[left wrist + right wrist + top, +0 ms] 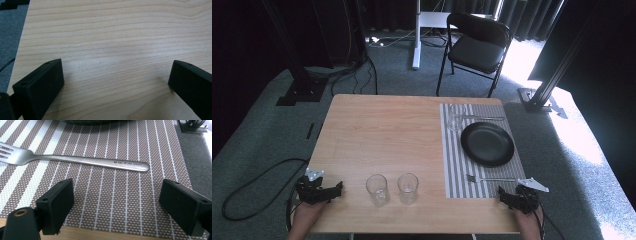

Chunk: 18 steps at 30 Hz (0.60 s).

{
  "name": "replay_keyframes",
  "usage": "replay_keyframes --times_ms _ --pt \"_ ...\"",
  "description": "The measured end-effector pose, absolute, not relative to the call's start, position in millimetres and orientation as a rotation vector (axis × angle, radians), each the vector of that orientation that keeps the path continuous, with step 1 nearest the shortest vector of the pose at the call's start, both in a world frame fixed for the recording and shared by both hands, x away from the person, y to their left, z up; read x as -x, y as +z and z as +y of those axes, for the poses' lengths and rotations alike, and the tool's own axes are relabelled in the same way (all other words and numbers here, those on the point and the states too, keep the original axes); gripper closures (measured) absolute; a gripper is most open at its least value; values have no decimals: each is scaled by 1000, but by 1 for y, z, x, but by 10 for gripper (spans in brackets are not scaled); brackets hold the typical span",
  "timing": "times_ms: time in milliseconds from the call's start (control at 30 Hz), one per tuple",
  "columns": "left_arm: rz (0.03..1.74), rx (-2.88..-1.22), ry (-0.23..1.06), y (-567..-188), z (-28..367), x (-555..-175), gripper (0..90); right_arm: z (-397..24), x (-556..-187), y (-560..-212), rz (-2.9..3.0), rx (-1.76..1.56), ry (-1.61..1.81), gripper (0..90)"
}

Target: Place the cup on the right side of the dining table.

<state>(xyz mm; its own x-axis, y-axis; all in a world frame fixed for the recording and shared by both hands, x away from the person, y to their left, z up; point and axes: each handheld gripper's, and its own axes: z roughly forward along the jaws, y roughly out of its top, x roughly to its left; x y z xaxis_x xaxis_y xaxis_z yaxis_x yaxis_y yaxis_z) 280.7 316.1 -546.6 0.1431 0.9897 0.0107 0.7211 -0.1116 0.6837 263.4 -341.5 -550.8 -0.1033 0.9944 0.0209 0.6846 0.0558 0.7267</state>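
Note:
My left gripper (337, 188) rests at the table's near left corner, jaws wide apart over bare wood (112, 62) with nothing between them. My right gripper (504, 194) sits at the near right, open above the striped placemat (112, 202). A steel fork (82, 161) lies across the mat just beyond its jaws, tines to the left; the fork (489, 178) shows in the high view near the mat's front edge. A black plate (487, 143) sits in the middle of the mat (452, 165). Two clear glasses (377, 189) (407, 188) stand side by side between the grippers.
At the mat's far end lie a knife-like utensil (484, 118) and something clear, perhaps a glass (455, 121). A black folding chair (474, 47) stands beyond the wooden table (382, 130). Stands and cables sit on the carpet around it.

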Motion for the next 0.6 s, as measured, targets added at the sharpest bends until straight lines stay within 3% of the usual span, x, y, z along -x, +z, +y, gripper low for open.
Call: replay_keyframes --times_ms 600 --pt "1633 -1893 657 -547 316 -281 5 -338 -262 -551 1821 -1692 797 121"
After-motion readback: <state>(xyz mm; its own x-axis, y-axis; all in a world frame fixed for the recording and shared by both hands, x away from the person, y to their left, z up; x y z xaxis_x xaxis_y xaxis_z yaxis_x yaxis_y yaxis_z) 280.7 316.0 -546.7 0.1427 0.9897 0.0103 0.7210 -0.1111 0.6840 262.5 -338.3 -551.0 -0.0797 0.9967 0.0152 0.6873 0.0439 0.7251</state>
